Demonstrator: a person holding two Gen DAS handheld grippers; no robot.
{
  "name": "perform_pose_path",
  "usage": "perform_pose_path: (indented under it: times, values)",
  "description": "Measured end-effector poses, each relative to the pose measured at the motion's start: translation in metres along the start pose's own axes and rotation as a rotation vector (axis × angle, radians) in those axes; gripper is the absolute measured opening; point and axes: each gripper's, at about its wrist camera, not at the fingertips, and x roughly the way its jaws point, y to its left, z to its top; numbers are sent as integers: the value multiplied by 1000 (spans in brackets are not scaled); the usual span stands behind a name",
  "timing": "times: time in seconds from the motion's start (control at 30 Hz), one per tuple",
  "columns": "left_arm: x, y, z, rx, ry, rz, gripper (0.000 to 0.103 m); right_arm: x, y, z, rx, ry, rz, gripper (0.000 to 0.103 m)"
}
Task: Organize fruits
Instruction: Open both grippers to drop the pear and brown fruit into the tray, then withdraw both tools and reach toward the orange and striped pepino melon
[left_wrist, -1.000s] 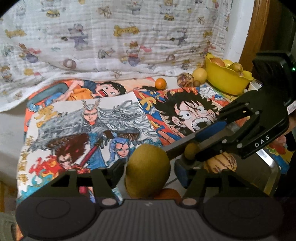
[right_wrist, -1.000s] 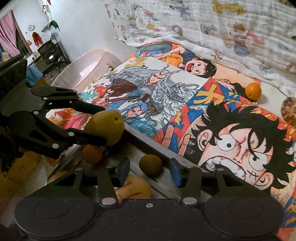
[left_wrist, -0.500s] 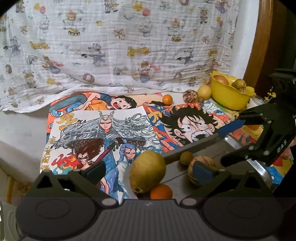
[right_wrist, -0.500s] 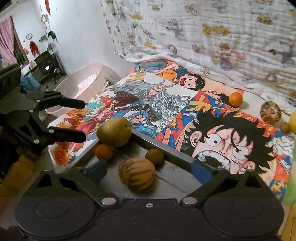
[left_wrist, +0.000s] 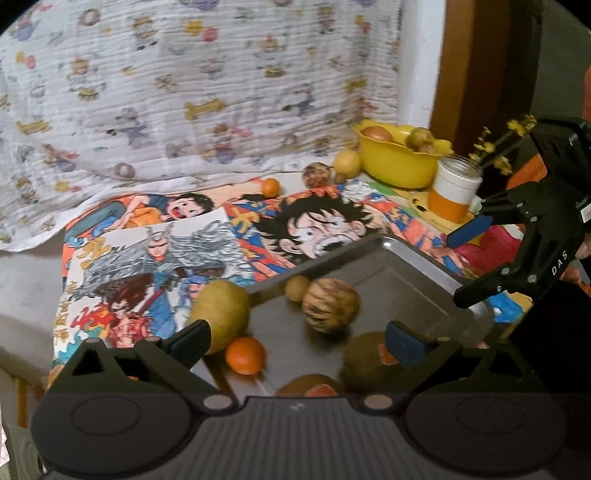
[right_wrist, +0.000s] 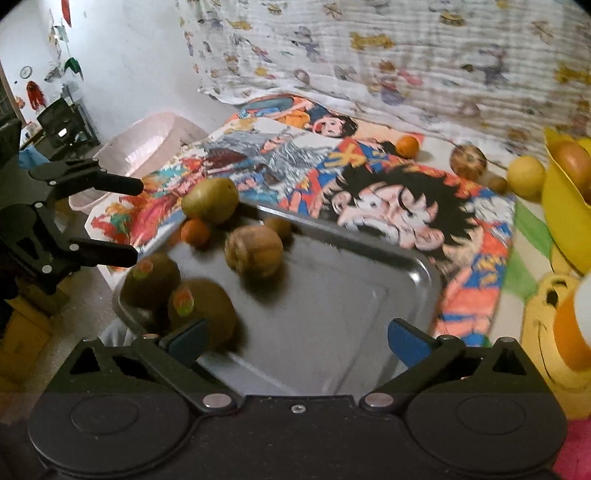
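A silver-grey metal tray is seen on a table covering printed with bright cartoon figures in orange, blue, red and black. In the tray, a yellow-green fruit, a small orange citrus, a tan fruit striped in brown and two brown kiwis with red-green stickers are shown. A yellow bowl is set before white cloth patterned with small cartoon motifs.

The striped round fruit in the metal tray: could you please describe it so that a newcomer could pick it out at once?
Find the metal tray on the cartoon-print cloth. The fruits crowd one end of it, and the striped round fruit lies innermost among them. It alone is tan with dark lengthwise ribs; its neighbours are plain green, orange or brown.
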Motion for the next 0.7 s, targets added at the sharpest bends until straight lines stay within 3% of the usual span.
perform_pose_path:
  times: [0.33,0.7]
  values:
    - [2,-36,-6,35,34,-52,102,-14,7,-24,-55,42,-69,102]
    - [13,-61,21,88,56,-49,102,-21,-3,-15,-91,11,-94,102]
